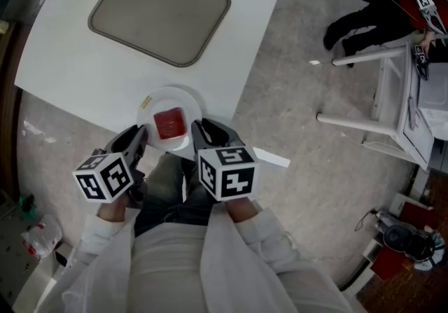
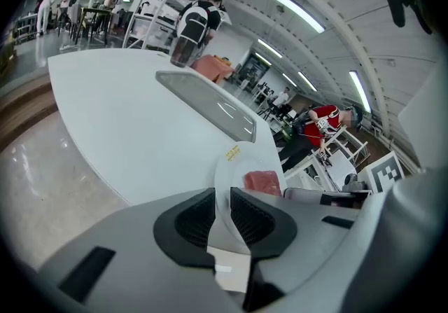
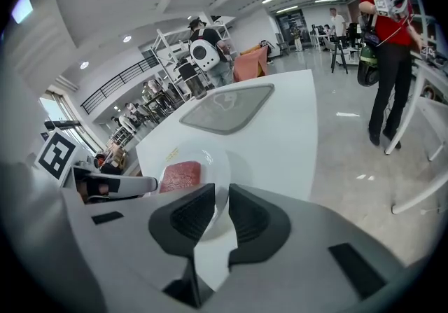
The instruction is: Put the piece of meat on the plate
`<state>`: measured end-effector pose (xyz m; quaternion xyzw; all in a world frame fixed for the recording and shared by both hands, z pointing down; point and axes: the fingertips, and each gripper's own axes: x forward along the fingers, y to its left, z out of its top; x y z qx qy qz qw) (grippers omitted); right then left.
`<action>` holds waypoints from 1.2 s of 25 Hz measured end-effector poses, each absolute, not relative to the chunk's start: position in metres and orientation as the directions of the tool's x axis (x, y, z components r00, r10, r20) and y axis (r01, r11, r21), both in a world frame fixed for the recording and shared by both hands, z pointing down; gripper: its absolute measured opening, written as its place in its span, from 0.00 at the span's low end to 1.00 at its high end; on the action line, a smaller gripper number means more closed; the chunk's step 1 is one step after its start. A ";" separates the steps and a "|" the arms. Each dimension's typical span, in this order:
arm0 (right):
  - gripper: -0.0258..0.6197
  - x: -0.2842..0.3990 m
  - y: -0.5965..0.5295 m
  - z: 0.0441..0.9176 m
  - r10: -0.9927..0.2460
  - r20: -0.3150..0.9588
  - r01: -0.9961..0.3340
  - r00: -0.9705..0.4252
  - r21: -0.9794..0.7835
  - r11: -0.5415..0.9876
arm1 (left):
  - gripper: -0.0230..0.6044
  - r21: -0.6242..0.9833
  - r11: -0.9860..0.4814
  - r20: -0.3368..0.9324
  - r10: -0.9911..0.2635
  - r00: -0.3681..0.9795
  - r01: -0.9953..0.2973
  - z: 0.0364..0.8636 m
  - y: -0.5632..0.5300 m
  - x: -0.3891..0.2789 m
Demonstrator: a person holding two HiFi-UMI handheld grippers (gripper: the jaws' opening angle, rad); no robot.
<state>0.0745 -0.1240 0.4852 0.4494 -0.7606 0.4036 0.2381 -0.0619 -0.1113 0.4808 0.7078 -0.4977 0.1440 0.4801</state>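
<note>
A red slab of meat [image 1: 169, 123] lies on a round white plate [image 1: 155, 105] at the near edge of the white table [image 1: 70, 59]; the plate's near side juts past that edge. My left gripper [image 1: 142, 135] is shut on the plate's left rim and my right gripper [image 1: 197, 128] on its right rim. In the left gripper view the plate [image 2: 234, 164] runs in between the jaws of the left gripper [image 2: 222, 196], with the meat [image 2: 262, 181] just beyond. The right gripper view shows the right gripper [image 3: 221, 196] pinching the plate [image 3: 213, 164] beside the meat [image 3: 180, 175].
A grey rectangular tray [image 1: 159, 14] sits further back on the table, with a dark cup [image 2: 184, 49] at the far edge. A white metal frame [image 1: 378, 94] stands on the floor to the right. People stand nearby [image 3: 388, 45].
</note>
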 end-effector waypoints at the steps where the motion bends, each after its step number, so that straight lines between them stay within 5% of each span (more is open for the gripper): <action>1: 0.15 0.075 -0.125 0.485 -0.493 0.725 -0.876 -0.482 -0.400 0.268 | 0.15 0.538 -0.046 0.680 -0.566 0.466 -0.841 0.480 -0.112 -0.061; 30: 0.14 0.010 -0.290 0.466 -0.563 0.720 -0.902 -0.405 -0.415 0.118 | 0.15 0.535 -0.212 0.658 -0.503 0.560 -0.818 0.456 -0.305 -0.127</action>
